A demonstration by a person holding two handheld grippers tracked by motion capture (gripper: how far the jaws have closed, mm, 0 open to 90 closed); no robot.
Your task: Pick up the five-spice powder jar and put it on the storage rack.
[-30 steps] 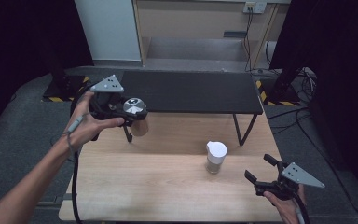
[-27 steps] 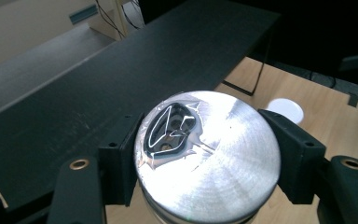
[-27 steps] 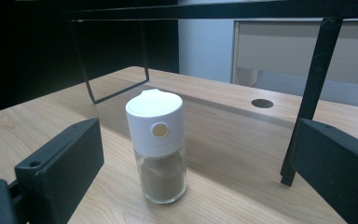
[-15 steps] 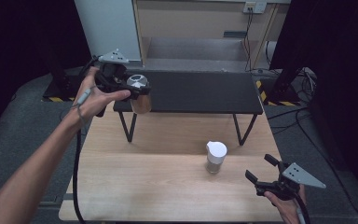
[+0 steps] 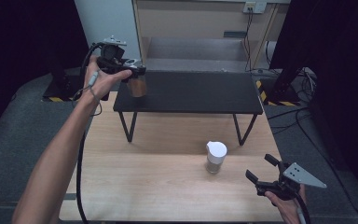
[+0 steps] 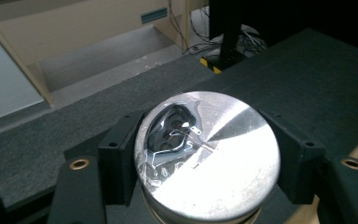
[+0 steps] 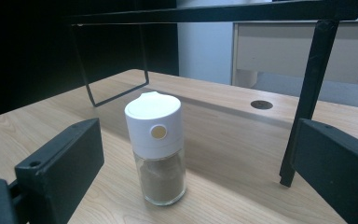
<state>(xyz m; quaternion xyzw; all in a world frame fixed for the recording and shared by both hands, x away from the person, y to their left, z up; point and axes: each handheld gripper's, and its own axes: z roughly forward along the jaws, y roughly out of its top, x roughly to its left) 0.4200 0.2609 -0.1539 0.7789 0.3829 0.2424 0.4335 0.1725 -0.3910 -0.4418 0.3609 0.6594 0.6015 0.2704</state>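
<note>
My left gripper (image 5: 133, 74) is shut on a jar with a shiny metal lid (image 5: 137, 84) and holds it over the left end of the black shelf (image 5: 191, 91). In the left gripper view the round lid (image 6: 207, 158) sits between the two black jaws, which press on its sides, with the dark shelf top (image 6: 307, 70) below and beyond. A glass spice jar with a white cap (image 5: 216, 156) stands on the wooden table (image 5: 144, 186). My right gripper (image 5: 259, 167) stands open near the front right edge, its jaws facing the spice jar (image 7: 156, 147) from a short distance.
The black shelf stands on thin metal legs (image 7: 307, 93) across the back of the table. Behind it are a pale cabinet (image 5: 200, 18) and a grey floor with cables (image 5: 303, 112). A cable (image 5: 80, 177) hangs from the left gripper along the forearm.
The left hand carried the metal-lidded jar away from the person, from in front of the shelf to above the shelf's left end. The right gripper and the spice jar stayed put.
</note>
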